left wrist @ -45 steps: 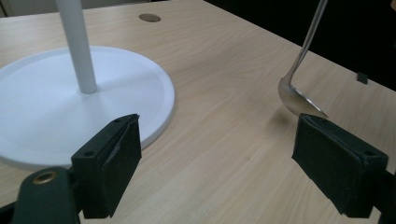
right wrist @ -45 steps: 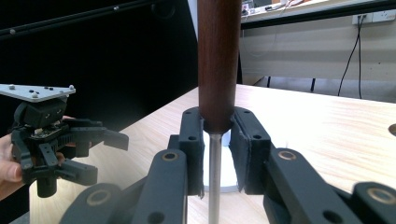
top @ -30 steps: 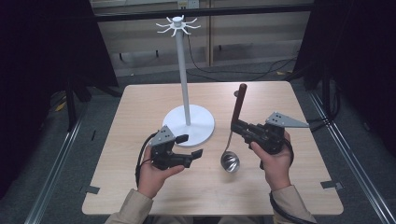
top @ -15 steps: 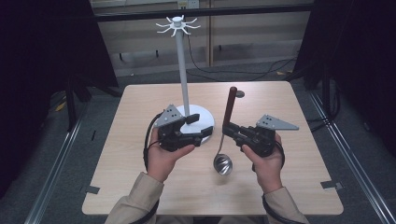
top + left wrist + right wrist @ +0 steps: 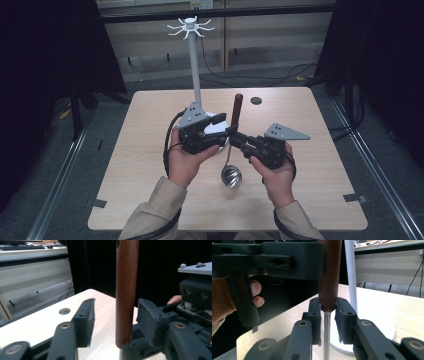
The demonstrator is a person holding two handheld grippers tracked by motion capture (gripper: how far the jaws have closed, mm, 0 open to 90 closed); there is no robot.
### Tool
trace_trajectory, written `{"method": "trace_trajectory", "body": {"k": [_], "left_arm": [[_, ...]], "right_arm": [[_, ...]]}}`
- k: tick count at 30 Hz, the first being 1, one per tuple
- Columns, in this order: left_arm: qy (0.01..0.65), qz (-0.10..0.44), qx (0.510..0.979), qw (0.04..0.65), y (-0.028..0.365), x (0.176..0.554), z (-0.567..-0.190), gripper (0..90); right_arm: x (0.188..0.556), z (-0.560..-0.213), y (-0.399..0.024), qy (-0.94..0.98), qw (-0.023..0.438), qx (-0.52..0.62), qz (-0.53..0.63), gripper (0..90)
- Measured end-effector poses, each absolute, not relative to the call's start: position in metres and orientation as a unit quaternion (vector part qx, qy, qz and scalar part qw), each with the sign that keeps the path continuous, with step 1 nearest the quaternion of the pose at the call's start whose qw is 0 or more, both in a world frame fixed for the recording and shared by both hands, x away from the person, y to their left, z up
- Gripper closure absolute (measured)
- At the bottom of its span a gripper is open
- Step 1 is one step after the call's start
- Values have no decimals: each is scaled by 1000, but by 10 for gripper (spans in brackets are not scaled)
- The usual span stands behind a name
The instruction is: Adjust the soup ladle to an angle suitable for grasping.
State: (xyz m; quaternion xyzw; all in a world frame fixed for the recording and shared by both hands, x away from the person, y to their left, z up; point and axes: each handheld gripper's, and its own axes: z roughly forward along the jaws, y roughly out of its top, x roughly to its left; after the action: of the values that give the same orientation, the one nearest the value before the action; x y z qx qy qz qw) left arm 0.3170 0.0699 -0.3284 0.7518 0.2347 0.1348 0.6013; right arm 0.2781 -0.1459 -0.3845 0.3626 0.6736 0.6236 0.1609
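Nearest the person, at about six o'clock on the wooden table (image 5: 150,200), two sleeved forearms come in and each hand carries a black gripper. Just beyond them the steel bowl of a ladle (image 5: 231,176) hangs low over the tabletop; whether it touches the wood I cannot tell. Its thin metal shaft rises to a brown wooden handle that stands close to upright.

At four o'clock from the ladle, the right gripper (image 5: 233,134) reaches in toward ten o'clock, and in the right gripper view its jaws are closed tight on the base of the wooden handle (image 5: 329,275), just where the metal shaft leaves it. The left gripper (image 5: 220,127), at nine o'clock from the ladle, has its jaws spread wide; in the left gripper view the handle (image 5: 126,290) stands between them, nearer the right-hand jaw, with a clear gap to the left-hand one, so it grips nothing.

Behind both grippers, toward twelve o'clock, a white stand (image 5: 196,75) rises from a round white base near the table's middle and ends in a crown of short hooks. Farther back, at one o'clock, a small dark disc (image 5: 256,100) lies on the table.
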Motion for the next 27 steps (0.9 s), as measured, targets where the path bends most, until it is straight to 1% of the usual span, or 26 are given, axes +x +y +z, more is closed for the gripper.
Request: {"method": "trace_trajectory", "body": {"k": [2, 4, 6, 10, 12, 13, 17, 20, 21, 22, 24, 27], "left_arm": [[235, 133, 753, 600, 70, 317, -328, 507], [237, 134, 752, 600, 70, 317, -329, 554], [238, 137, 751, 600, 69, 318, -329, 560], [238, 141, 751, 600, 69, 318, -331, 603], [232, 135, 748, 606, 70, 317, -330, 700], [234, 140, 747, 607, 71, 317, -330, 729], [236, 143, 754, 596, 74, 316, -325, 734], [234, 135, 755, 598, 77, 317, -324, 737], [236, 134, 754, 598, 78, 317, -324, 737], [239, 131, 755, 597, 80, 318, -324, 737], [238, 132, 752, 600, 84, 319, -325, 738], [236, 128, 755, 599, 89, 322, -325, 738]], "right_arm": [[278, -385, -144, 674, 164, 363, 622, 753], [278, -385, -141, 675, 168, 364, 620, 753], [278, -385, -138, 673, 170, 366, 620, 753], [277, -383, -130, 672, 175, 367, 619, 753], [277, -380, -126, 672, 178, 363, 620, 753], [277, -379, -125, 674, 180, 361, 620, 753], [277, -378, -122, 671, 180, 361, 622, 751], [275, -378, -119, 669, 194, 357, 623, 745], [275, -379, -119, 668, 193, 355, 625, 737], [275, -380, -119, 667, 194, 354, 627, 710], [275, -381, -120, 667, 201, 356, 623, 614], [273, -384, -128, 675, 211, 360, 609, 543]]}}
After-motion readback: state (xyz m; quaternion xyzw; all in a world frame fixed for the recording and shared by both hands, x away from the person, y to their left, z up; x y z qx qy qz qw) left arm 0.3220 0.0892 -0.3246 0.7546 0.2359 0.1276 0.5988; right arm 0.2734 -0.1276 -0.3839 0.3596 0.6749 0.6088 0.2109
